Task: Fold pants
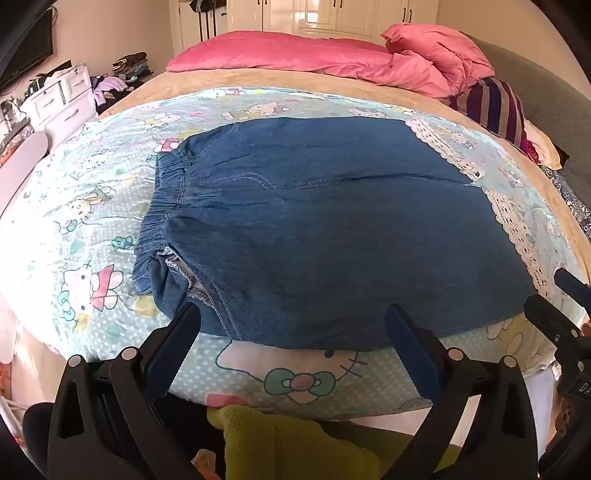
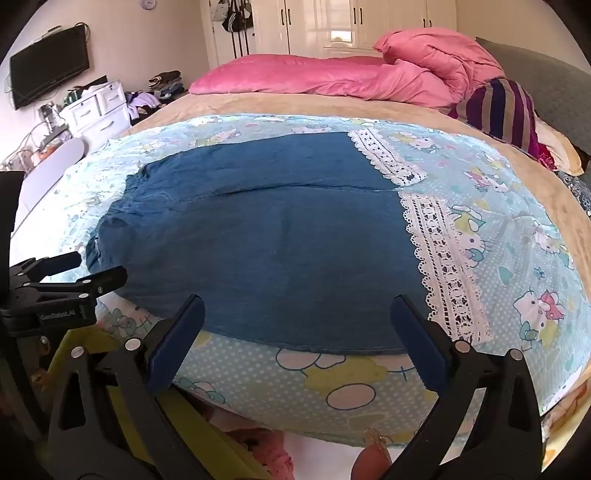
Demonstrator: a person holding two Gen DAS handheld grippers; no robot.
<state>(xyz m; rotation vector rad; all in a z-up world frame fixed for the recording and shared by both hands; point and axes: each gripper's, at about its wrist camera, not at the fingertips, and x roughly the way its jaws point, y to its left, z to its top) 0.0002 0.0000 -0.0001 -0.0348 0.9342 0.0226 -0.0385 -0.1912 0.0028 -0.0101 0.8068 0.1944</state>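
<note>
Blue denim pants (image 1: 325, 229) with white lace hems (image 1: 517, 221) lie flat on a cartoon-print sheet (image 1: 74, 221), waistband to the left, legs to the right. My left gripper (image 1: 291, 314) is open at the pants' near edge by the waistband, holding nothing. My right gripper (image 2: 297, 304) is open over the near edge of the pants (image 2: 277, 240), just left of the lace hem (image 2: 443, 258), holding nothing. The right gripper also shows in the left wrist view (image 1: 565, 291), and the left gripper shows in the right wrist view (image 2: 92, 269).
A pink quilt (image 1: 314, 55) and a striped pillow (image 1: 495, 107) lie at the far side of the bed. White drawers (image 1: 62, 99) with clutter stand at the left. A wardrobe (image 2: 351, 26) and a wall TV (image 2: 48, 66) are behind. Yellow-green cloth (image 1: 295, 443) hangs below the bed edge.
</note>
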